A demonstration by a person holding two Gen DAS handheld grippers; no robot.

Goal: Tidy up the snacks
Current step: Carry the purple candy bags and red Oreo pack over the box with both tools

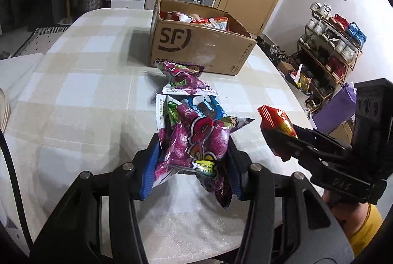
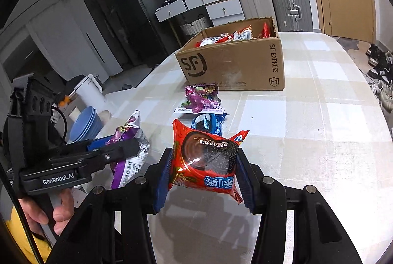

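A purple snack bag (image 1: pixel 194 141) is squeezed in the left gripper (image 1: pixel 194 158), and a red cookie pack (image 2: pixel 203 163) in the right gripper (image 2: pixel 203 180). Both are held up, short of the cardboard box (image 2: pixel 233 67). They should be carried over the box's rim before being let go.

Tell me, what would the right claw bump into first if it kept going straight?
Probably the blue cookie packet lying on the table just ahead of the right claw and its red packet. Depth is hard to judge.
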